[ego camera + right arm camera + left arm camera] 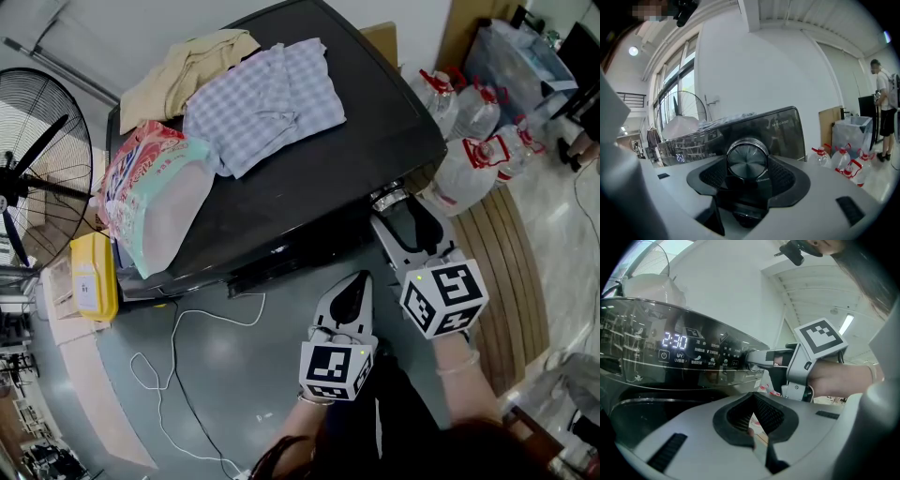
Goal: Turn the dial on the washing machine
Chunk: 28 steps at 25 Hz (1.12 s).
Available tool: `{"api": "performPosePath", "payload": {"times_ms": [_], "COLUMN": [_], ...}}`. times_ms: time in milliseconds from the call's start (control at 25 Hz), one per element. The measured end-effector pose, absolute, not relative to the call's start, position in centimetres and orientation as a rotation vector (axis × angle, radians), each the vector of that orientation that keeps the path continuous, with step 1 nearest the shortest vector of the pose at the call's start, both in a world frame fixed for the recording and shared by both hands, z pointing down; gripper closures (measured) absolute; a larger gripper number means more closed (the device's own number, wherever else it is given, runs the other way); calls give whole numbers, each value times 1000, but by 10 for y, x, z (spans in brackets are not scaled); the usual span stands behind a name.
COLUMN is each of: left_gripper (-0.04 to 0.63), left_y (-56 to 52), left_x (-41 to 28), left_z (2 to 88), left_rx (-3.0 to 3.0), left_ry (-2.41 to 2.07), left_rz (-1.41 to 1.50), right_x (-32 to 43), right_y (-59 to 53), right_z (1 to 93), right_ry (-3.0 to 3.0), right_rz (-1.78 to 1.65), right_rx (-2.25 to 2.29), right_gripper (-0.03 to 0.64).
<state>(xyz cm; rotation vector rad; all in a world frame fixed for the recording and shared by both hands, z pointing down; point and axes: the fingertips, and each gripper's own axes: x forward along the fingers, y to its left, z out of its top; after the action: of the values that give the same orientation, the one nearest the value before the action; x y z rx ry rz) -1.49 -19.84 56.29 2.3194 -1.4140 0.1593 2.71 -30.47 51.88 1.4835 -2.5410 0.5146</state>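
fingers (785, 177) of the right gripper (747, 165) stand wide, clamped on the dial (747, 158) at the right end of the washing machine (309, 178) front; keep pressure even, roll about the dial's axis, no pull; left gripper (757, 423) closed, empty, near.

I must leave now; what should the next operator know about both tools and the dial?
Right tool: shut on the round silver metal dial at the right end of the front panel of the dark washing machine.
Left tool: shut, empty, in front of the panel, touching nothing.
Done: dial gripped; display is lit.
Left: turn the dial, then release; its present setting cannot be read.
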Motion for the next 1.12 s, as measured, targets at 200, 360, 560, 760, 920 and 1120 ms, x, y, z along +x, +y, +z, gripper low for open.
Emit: {"api": "performPosePath", "payload": {"times_ms": [200,360,560,760,920,1120], "left_gripper": [578,578,578,578,578,578], "left_y": [-198,-197,-196,-194,-190,-186], "left_x": [-16,-15,-16,-18,-27,-33], "left_z": [564,564,560,557,555,546], "left_rx": [2318,2319,2321,2316,2288,2280], "left_ry": [-1413,-1412,-1419,-1444,-1477,-1512], "left_rz": [161,163,165,175,181,185], "right_x": [27,27,27,32,36,42], "right_y": [-305,-305,-303,-297,-289,-280], "right_z": [519,520,521,521,523,519], "right_ry": [-2557,-2566,-2559,-2549,-2537,-2531], "right_rz": [536,564,591,597,607,593], "right_rx": [1483,1485,1483,1476,1478,1479], "right_gripper": [322,322,322,322,330,359]}}
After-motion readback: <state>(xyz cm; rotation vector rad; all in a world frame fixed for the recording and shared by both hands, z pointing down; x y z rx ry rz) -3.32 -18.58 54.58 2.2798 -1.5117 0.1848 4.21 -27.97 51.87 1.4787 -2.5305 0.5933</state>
